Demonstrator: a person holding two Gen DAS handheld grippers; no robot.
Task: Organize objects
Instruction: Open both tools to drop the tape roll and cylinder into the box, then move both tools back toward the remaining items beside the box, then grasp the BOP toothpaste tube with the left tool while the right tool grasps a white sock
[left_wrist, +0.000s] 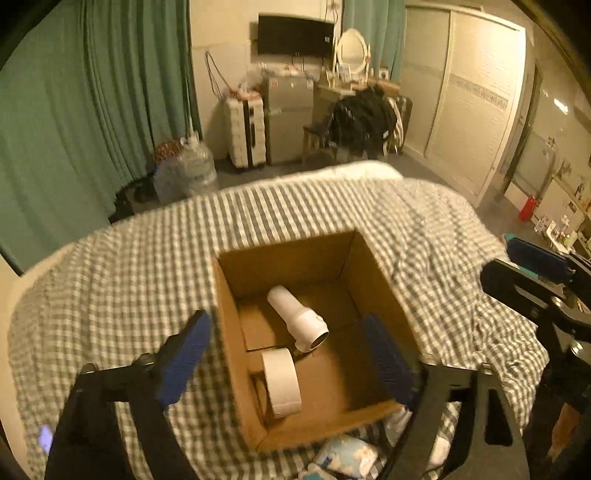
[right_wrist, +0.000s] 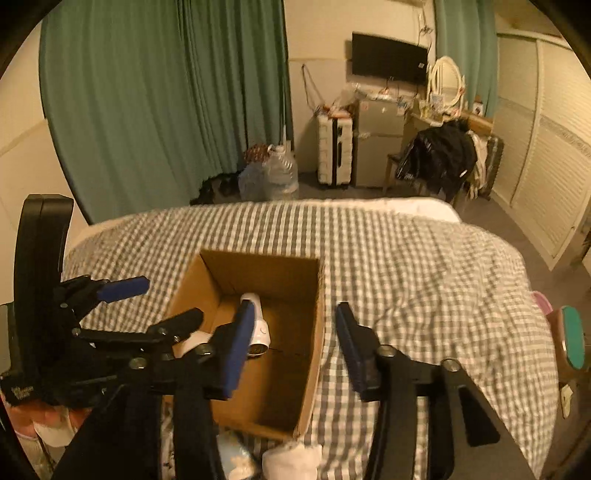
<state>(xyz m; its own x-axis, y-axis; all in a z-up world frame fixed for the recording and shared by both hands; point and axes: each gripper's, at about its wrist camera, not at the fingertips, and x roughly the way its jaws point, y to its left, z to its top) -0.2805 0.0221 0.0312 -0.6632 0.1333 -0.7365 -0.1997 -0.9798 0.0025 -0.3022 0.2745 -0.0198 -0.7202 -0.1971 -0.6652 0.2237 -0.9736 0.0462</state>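
Your left gripper is black plastic with ribbed blue pads on both fingers. Your right gripper matches, with silver screw heads along its black linkage and blue pads.

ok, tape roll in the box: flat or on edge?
On edge. The tape roll stands on its rim on the floor of the cardboard box, against the left wall, near the white cylinder.

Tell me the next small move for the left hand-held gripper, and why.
Probably pull the left hand-held gripper back toward the soft packets at the box's near edge. It hangs open and empty over the box, where the tape roll and white tube already lie, and the packets are outside.
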